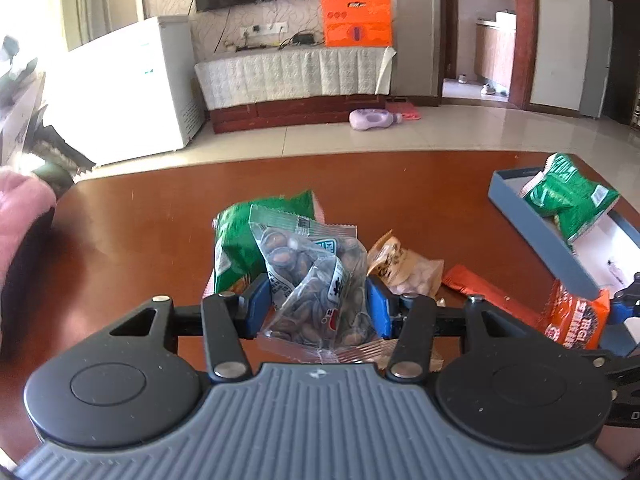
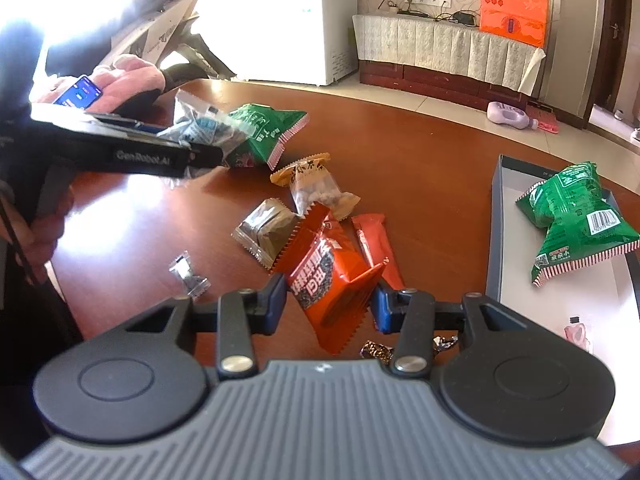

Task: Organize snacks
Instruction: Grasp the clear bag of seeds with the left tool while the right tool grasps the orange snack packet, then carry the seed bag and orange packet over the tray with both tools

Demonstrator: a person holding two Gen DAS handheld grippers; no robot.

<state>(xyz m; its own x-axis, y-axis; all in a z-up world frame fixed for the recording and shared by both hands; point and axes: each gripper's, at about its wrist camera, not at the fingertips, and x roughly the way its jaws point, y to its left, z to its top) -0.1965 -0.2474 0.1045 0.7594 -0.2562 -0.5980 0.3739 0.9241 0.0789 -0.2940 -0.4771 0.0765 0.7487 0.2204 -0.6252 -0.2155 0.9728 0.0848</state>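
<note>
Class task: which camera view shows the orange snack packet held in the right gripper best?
The right wrist view: the orange packet fills its centre, pinched between the pads. The left wrist view shows only part of it at the right edge.

- Table (image 2: pixel 420 168): glossy reddish-brown wood, lower half of the frame.
- Left gripper (image 1: pixel 318 304): black arms, blue pads, grey ribbed body; clear seed packets (image 1: pixel 320 280), dark striped seeds, white-and-blue labels.
- Right gripper (image 2: pixel 328 300): same colours; orange-red packet (image 2: pixel 332 280), black speckled panel, white lettering, zigzag edges.
- Box (image 2: pixel 496 240), right edge: slate-blue walls, white floor.
- Green bag (image 2: pixel 576 220) in the box: white print, barcode, red-and-white striped seam.
- Second green bag (image 2: pixel 264 132), upper centre: matching striped seam.
- Tan packet (image 2: pixel 316 184), centre: yellow-brown top, clear window, pale contents.
- Brown packet (image 2: pixel 268 232): olive-brown.
- Orange panel (image 2: pixel 514 12), upper right: red marks.
</note>
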